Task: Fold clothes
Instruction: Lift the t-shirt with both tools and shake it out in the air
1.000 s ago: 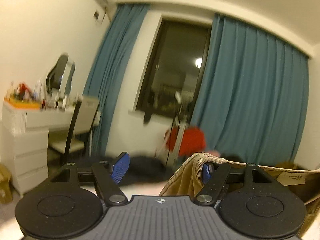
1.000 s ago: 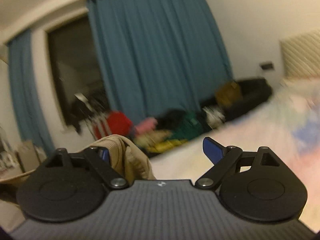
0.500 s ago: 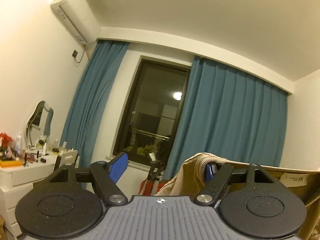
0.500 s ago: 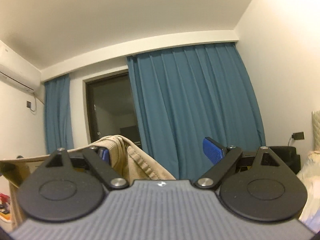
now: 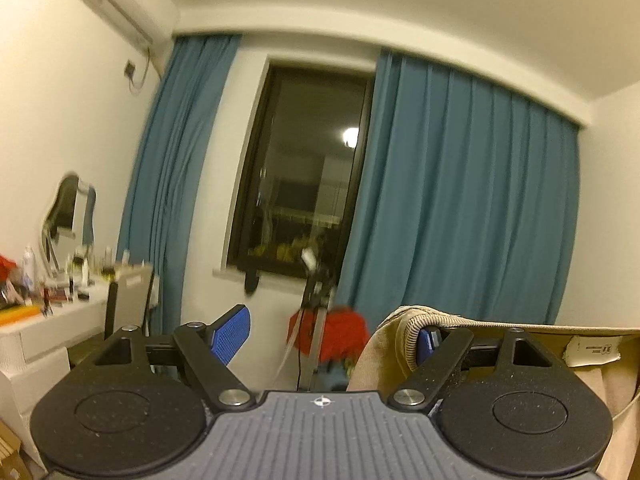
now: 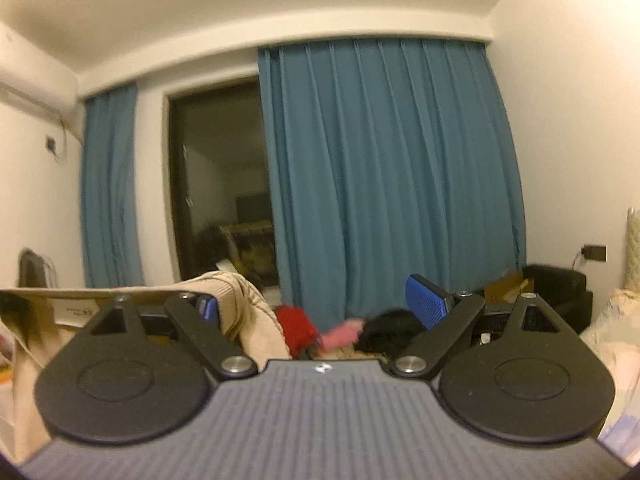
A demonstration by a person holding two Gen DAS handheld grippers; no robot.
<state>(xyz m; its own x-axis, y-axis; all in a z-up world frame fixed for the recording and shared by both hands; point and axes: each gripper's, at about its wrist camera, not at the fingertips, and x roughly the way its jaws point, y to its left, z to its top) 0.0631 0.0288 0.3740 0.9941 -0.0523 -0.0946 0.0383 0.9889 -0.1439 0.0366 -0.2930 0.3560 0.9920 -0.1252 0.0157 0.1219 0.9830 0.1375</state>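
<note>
A beige ribbed garment [image 5: 384, 354] with a white label [image 5: 592, 350] hangs stretched between my two grippers, held up in the air. In the left wrist view its edge is hooked over the right finger [image 5: 426, 338] of my left gripper [image 5: 332, 330]. Those jaws are opening, with only a fold of cloth inside them beside that finger and no pad pressing it. In the right wrist view the same garment [image 6: 244, 312] drapes over the left finger [image 6: 209, 307] of my right gripper [image 6: 316, 304], which stands wide open.
Blue curtains [image 5: 460, 200] and a dark window [image 5: 304, 184] fill the far wall. A white dressing table [image 5: 48, 320] with a mirror and a chair [image 5: 130, 300] stands at the left. Red [image 6: 294, 322], pink and black clothes lie below the curtains. A black armchair [image 6: 560, 292] and a bed edge [image 6: 612, 320] are at the right.
Both grippers have risen with the beige garment still hooked on them; the bed and floor dropped out of view. The left jaws have widened a little.
</note>
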